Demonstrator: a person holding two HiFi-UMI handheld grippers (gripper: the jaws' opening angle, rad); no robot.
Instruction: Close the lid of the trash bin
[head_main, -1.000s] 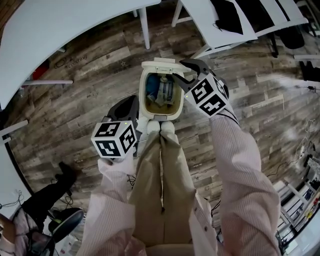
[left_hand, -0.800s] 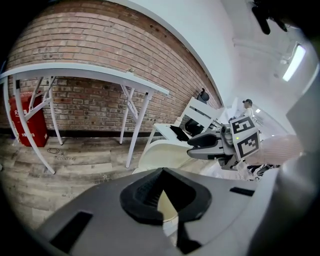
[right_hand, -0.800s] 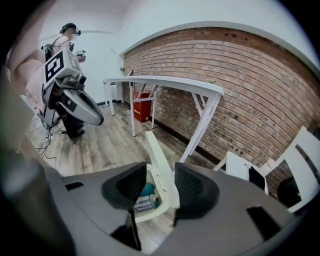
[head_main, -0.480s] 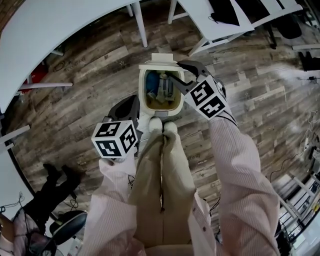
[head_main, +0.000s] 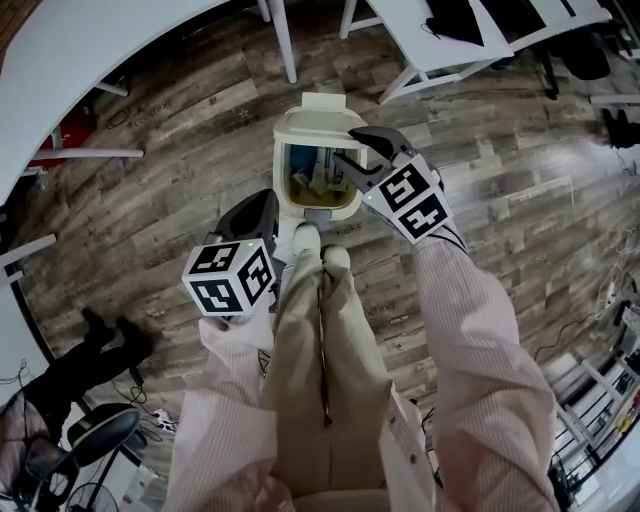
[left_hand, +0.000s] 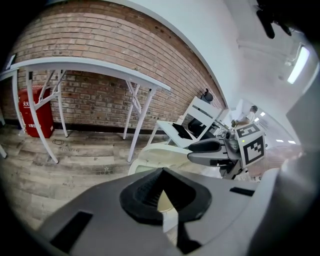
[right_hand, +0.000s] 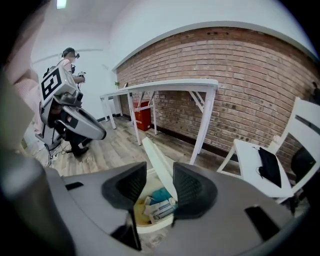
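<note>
Now my right gripper (right_hand: 159, 190) straddles the tilted lid (right_hand: 156, 159), jaws spread wide, while my left gripper (left_hand: 163, 194) hangs pressed together, empty.

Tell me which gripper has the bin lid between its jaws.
The right gripper: the raised lid stands between its parted jaws. The left gripper is shut and empty, short of the bin.

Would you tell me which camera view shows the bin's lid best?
The right gripper view: the lid stands tilted between the right gripper's open jaws. The head view shows it foreshortened at the bin's far side; the left gripper view shows only a pale sliver.
</note>
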